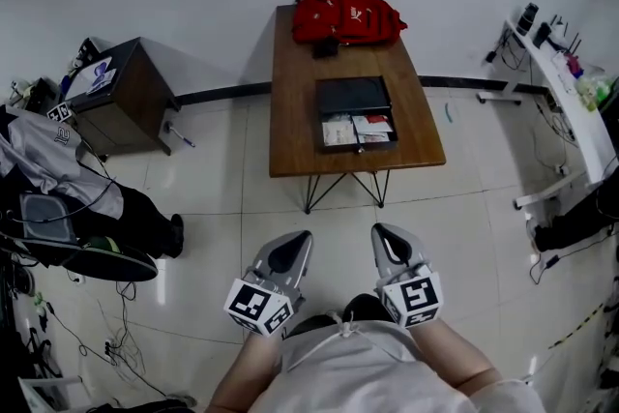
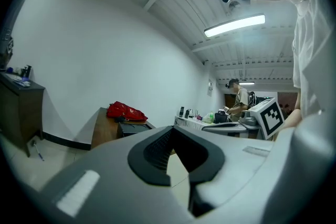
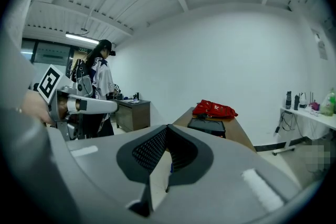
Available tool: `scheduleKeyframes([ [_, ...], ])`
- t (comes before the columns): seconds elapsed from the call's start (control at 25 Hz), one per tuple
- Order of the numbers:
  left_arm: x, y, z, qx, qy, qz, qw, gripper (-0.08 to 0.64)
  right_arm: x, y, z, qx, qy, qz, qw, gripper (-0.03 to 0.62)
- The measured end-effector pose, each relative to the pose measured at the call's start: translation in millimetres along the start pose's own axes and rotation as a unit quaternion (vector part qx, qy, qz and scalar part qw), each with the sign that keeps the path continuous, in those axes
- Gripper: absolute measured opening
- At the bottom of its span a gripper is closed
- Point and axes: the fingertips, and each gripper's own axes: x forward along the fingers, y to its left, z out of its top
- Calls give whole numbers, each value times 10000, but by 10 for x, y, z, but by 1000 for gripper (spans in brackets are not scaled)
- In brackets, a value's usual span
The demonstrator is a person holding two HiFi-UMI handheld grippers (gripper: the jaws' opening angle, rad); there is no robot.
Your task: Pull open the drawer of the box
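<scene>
A black box [image 1: 352, 95] sits on the wooden table [image 1: 292, 111], and its drawer [image 1: 358, 131] stands pulled out toward me with papers and cards inside. Both grippers hang close to my body, well short of the table, over the tiled floor. The left gripper [image 1: 299, 240] and right gripper [image 1: 383, 233] are side by side, each shut with nothing held. In the left gripper view the left gripper [image 2: 173, 130] has its tips together, with the box [image 2: 132, 128] far ahead. Seen in its own view, the right gripper [image 3: 167, 129] is shut too, the box [image 3: 207, 126] beyond it.
A red bag [image 1: 346, 17] lies at the table's far end, a small black item [image 1: 325, 46] beside it. A dark cabinet [image 1: 124, 97] and piled clothes and cables fill the left. A white desk [image 1: 566, 97] runs along the right. Other people stand far off in the gripper views.
</scene>
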Motion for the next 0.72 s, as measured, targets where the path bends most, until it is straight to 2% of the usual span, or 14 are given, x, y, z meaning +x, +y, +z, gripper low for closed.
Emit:
scheduleKeyframes([
  [0.2,5,-221,67,68,-82,-23,9999,6,-198,-2,0,-10,33,29,10000,5],
  [0.4,103,-401,122,46,-135,42,9999,6,-318,-25,76,-214,-23,314,9993,5],
  [0.72,283,-676,132,155,-125,28,9998,6,-482,-285,158,-142,-71,230,9996,5],
])
